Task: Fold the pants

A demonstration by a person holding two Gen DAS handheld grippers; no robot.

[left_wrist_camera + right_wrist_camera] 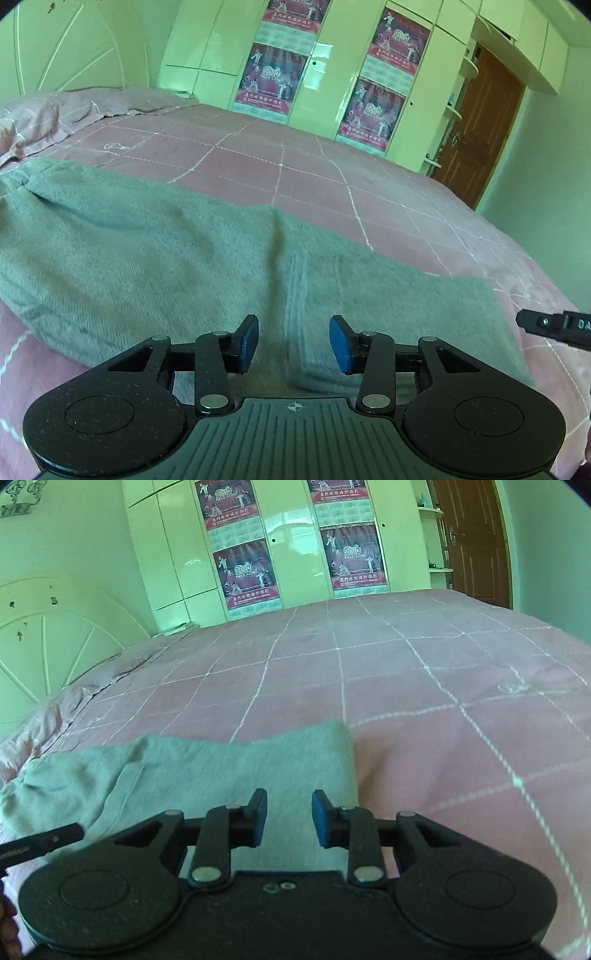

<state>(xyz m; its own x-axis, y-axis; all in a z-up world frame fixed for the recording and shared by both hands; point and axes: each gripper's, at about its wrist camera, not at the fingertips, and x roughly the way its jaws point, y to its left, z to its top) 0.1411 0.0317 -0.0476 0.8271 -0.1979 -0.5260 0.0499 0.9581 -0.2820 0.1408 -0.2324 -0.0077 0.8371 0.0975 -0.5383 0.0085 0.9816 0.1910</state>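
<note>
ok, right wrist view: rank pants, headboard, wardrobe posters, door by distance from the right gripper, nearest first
1. pants: directly under and ahead of the open right gripper, on the pink bedspread.
2. headboard: far left, at the bed's head.
3. posters: on the wardrobe past the bed's far edge, centre.
4. door: top right; too close to the posters to rank firmly.

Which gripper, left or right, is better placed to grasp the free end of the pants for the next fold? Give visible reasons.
Probably right. The right gripper is open near the end edge of the pants; the left gripper, also open, is over their middle.
</note>
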